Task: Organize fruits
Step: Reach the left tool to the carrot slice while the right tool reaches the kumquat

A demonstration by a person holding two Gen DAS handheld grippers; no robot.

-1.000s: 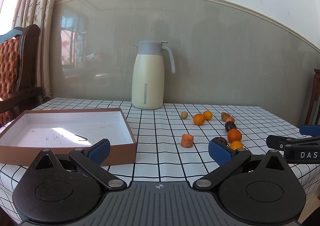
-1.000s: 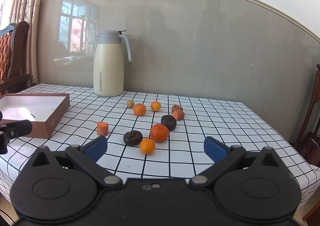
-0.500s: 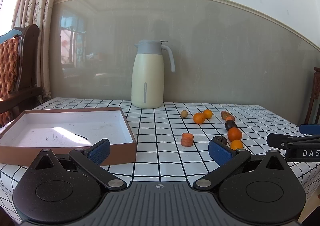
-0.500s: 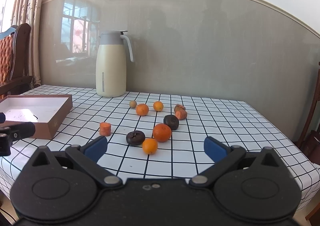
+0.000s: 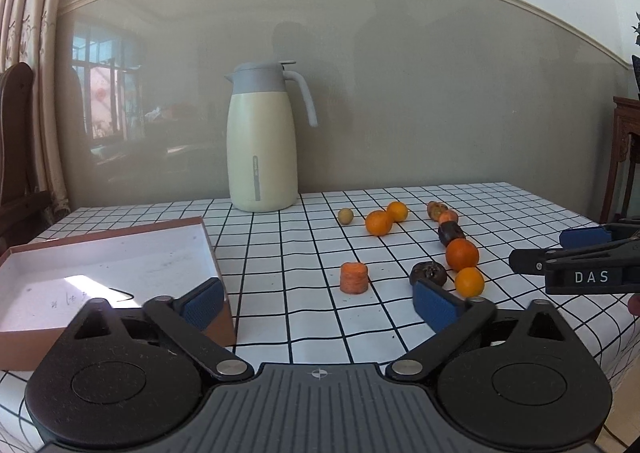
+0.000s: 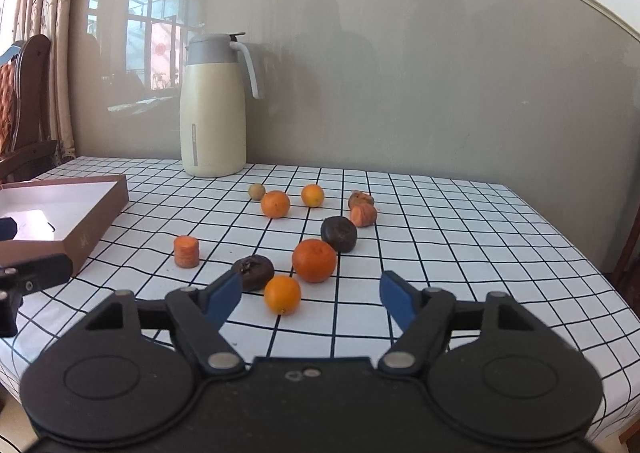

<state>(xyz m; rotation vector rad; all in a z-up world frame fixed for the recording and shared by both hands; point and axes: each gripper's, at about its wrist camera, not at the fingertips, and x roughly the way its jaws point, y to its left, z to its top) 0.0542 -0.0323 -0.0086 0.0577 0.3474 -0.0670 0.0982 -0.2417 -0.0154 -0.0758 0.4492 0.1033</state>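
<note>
We see the left gripper (image 5: 316, 301) low in its frame, jaws fairly wide and just been closing, nothing between the blue pads, only bare checked tablecloth (image 5: 280, 253). Ahead of it, centre of the left wrist view, a carrot chunk (image 5: 354, 277) stands upright. Lower left of that frame: a brown box with white inside (image 5: 100, 265), open, shallow, no fruit in it that we can make out; the gripper's left pad overlaps the box's near right corner in the picture, contact unclear.

The right gripper (image 6: 312, 299) sits low centre in its own frame, jaws at a medium gap and also just been closing, gripping nothing. A small orange (image 6: 282, 294) lies on the cloth between the pads in the picture but clear of both. Just up-left of it a dark shrivelled fruit (image 6: 253, 272), partly behind the left pad. Up-right of the small orange a bigger orange (image 6: 314, 260), then another dark fruit (image 6: 339, 233) behind it, touching or nearly so. Farther back, centre frame: two more oranges (image 6: 275, 204) (image 6: 312, 195), a small yellowish round fruit (image 6: 256, 191), and two reddish wrinkled fruits (image 6: 363, 215) (image 6: 361, 199) close together.

A cream thermos jug (image 6: 212, 109) with grey lid stands upright at the back, upper left of centre. Chair (image 6: 28, 105) and curtain (image 6: 60, 65) at left edge.
</note>
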